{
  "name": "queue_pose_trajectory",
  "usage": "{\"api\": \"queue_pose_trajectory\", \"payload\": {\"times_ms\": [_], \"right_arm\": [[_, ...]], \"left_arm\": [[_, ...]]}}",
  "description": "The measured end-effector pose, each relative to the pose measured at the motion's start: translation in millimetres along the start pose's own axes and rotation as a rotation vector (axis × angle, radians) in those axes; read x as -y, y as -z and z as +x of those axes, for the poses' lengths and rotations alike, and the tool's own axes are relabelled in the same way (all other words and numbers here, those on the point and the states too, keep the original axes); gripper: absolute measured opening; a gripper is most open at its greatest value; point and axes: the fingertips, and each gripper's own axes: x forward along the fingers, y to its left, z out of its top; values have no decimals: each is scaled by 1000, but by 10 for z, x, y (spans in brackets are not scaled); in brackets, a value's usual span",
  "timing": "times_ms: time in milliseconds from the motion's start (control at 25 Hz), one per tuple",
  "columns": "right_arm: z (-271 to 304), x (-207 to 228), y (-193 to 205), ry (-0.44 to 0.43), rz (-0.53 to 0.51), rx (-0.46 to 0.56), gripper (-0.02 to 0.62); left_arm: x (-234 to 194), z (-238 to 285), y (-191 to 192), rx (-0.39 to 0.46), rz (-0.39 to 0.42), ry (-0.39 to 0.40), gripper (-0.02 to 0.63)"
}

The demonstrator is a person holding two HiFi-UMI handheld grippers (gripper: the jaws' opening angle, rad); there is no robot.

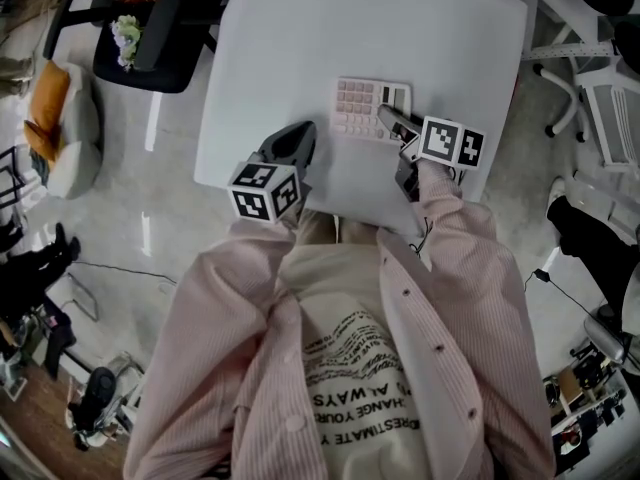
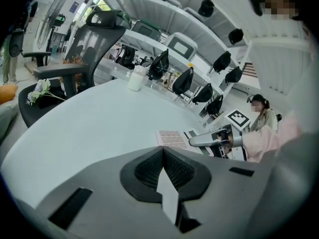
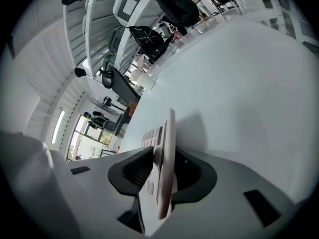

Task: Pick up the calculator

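Note:
A pale pink-and-white calculator [image 1: 362, 105] lies near the middle of the white table [image 1: 300, 38]. My right gripper [image 1: 393, 121] reaches over its right end. In the right gripper view the calculator [image 3: 167, 143] stands edge-on between the two pads, which press on its key face and its back, so the right gripper [image 3: 162, 172] is shut on it. My left gripper [image 1: 296, 144] hovers to the left of the calculator, near the table's front edge, apart from it. Its jaws meet with nothing between them [image 2: 163, 166]. The left gripper view shows the calculator [image 2: 172, 138] with the right gripper [image 2: 212, 139] on it.
A white bottle [image 2: 135, 78] stands at the table's far side. A black office chair [image 1: 150, 28] with flowers [image 1: 127, 36] on its seat is beyond the table's left corner. White chairs [image 1: 600, 98] stand to the right. Another person [image 2: 261, 111] sits in the background.

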Motion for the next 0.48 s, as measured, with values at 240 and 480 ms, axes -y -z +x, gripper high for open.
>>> {"api": "queue_pose_trajectory", "payload": {"times_ms": [240, 480], "right_arm": [[-7, -3, -8, -8, 9, 9, 112], [-22, -55, 25, -20, 1, -6, 108]], "left_arm": [[-37, -13, -41, 4, 3, -7, 2], [-35, -30, -103, 12, 12, -8, 2]]}}
